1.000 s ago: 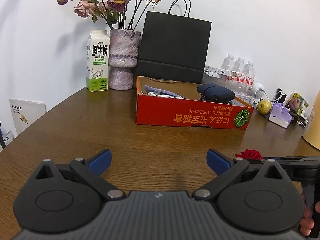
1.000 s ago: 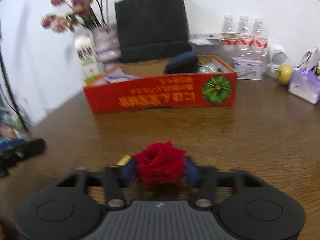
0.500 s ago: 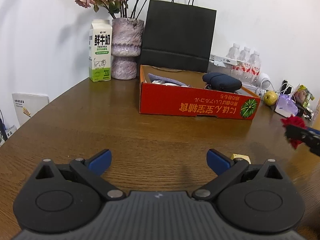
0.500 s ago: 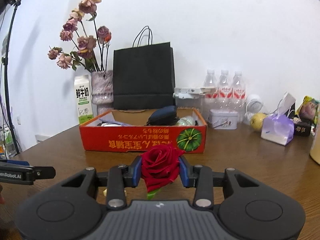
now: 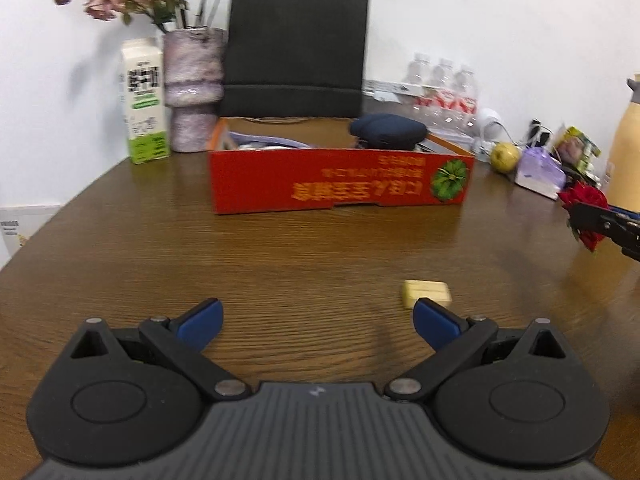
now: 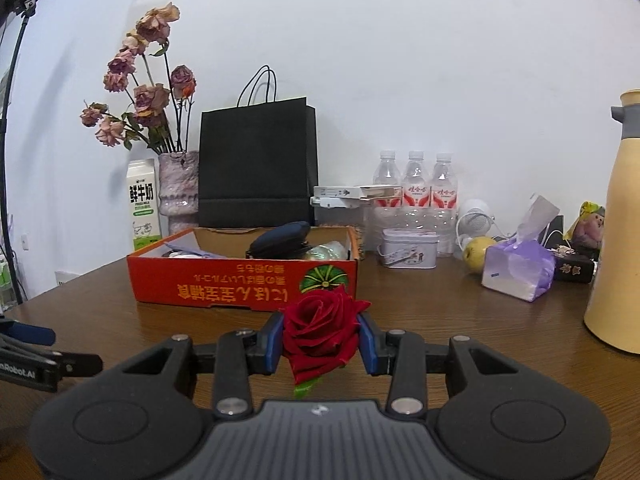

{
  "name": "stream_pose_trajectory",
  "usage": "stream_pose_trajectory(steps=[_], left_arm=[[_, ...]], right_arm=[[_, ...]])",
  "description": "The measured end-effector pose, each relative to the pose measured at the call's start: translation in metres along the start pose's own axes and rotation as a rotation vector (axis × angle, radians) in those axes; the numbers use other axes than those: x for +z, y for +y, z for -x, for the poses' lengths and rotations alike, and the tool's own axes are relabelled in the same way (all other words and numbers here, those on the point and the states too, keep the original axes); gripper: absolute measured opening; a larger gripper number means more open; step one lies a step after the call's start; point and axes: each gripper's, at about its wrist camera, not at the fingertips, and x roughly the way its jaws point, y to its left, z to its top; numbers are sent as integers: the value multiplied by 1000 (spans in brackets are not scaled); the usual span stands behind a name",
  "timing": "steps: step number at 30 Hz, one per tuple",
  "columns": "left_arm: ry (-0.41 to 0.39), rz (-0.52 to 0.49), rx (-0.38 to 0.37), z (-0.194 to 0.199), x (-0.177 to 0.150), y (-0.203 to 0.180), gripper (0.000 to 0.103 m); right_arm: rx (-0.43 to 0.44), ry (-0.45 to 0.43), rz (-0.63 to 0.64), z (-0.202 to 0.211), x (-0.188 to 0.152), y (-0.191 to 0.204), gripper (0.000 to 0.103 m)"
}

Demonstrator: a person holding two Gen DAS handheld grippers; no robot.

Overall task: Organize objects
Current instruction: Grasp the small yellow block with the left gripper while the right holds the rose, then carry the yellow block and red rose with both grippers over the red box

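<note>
While the right tool (image 6: 320, 338) clamps a red rose (image 6: 318, 330), the left tool (image 5: 316, 322) gapes empty. Beyond stands an orange box (image 6: 244, 284) on the brown desk (image 5: 280, 256), white wall behind.

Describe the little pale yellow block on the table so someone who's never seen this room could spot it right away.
Start at the long red cardboard box in the middle of the brown wooden table. Come toward the near edge, right of centre: the small pale yellow rectangular block lies flat there, alone on bare wood. Everything else small is clustered against the back wall.
</note>
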Motion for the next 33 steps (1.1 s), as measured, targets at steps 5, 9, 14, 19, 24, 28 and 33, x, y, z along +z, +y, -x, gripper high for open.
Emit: stream_pose_trajectory(steps=[5,9,14,19,24,28,33], left_arm=[[26,-43,-18,-14,3,-31,103],[46,-53,-32,-26,6,-52,103],[77,-81,-2,-40,9,-73,103],[95,-57,20,-49,13,-80,103],[104,-47,31,-53,14,-84,95],[114,-44,23,-54,13,-90,63],[94,0,-14,-49,15,-93,31]], right_arm=[[5,0,15,2,0,-14,37],[7,-1,26,3,-1,-25,37],[6,1,25,4,0,-40,37],[16,0,19,6,0,-48,37],[26,-5,21,7,0,-47,37],[21,3,18,5,0,-46,37],[20,4,26,3,-3,-42,37]])
